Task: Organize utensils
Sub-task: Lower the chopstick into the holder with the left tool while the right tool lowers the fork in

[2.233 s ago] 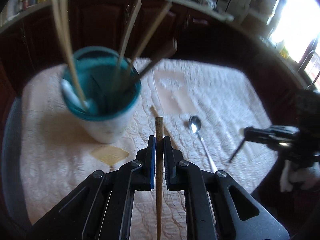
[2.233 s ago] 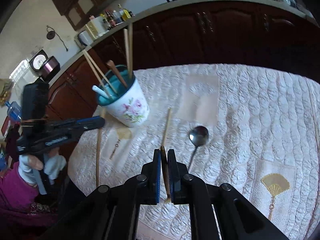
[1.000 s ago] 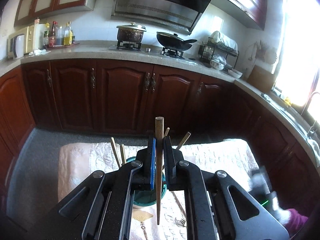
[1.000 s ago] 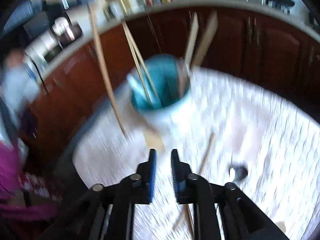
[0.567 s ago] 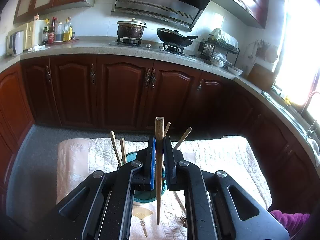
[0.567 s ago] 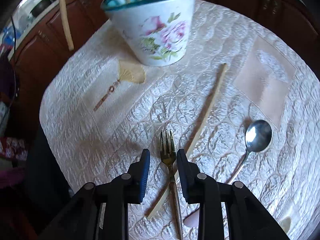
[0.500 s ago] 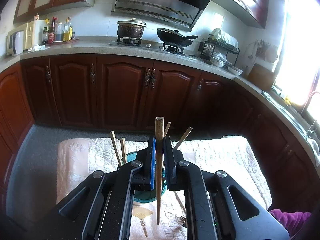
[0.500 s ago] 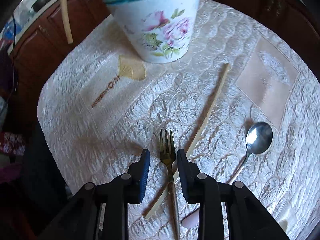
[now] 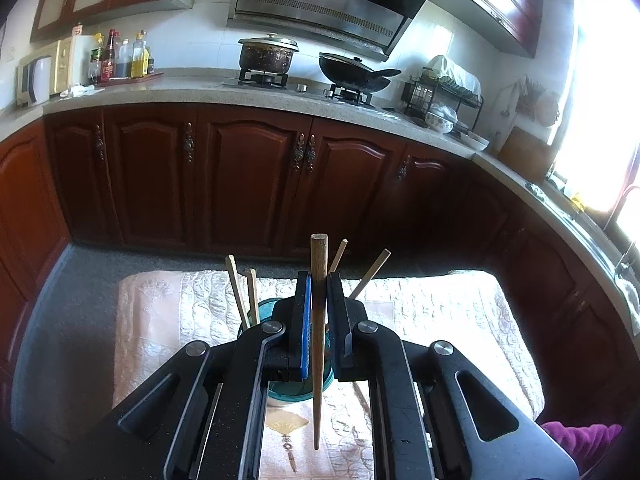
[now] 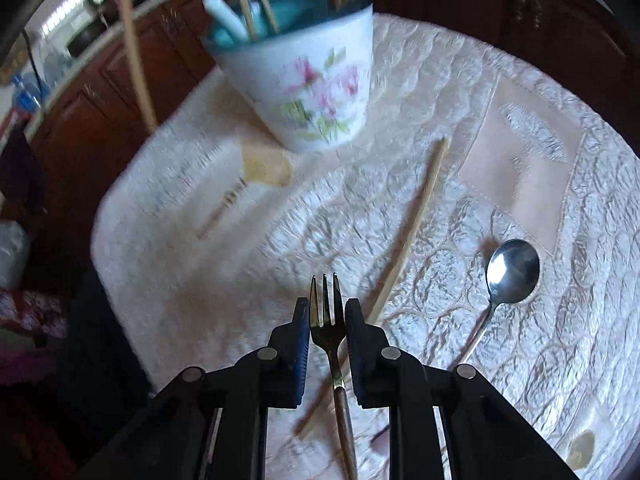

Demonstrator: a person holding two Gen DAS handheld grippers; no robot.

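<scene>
My left gripper is shut on a brown wooden chopstick, held upright high above the teal-lined utensil cup, which holds several chopsticks. In the right wrist view the floral white cup stands at the far middle of the quilted table. My right gripper is open, its jaws on either side of a gold fork lying on the cloth. A loose chopstick and a steel spoon lie to the right of the fork. The held chopstick hangs at upper left.
The table carries a cream quilted cloth. Dark wooden kitchen cabinets and a counter with pots ring the table. My purple sleeve shows at lower right of the left wrist view.
My right gripper has come down lower and closer around the fork, its jaws narrowing on it. My left gripper stays high and still with the chopstick.
</scene>
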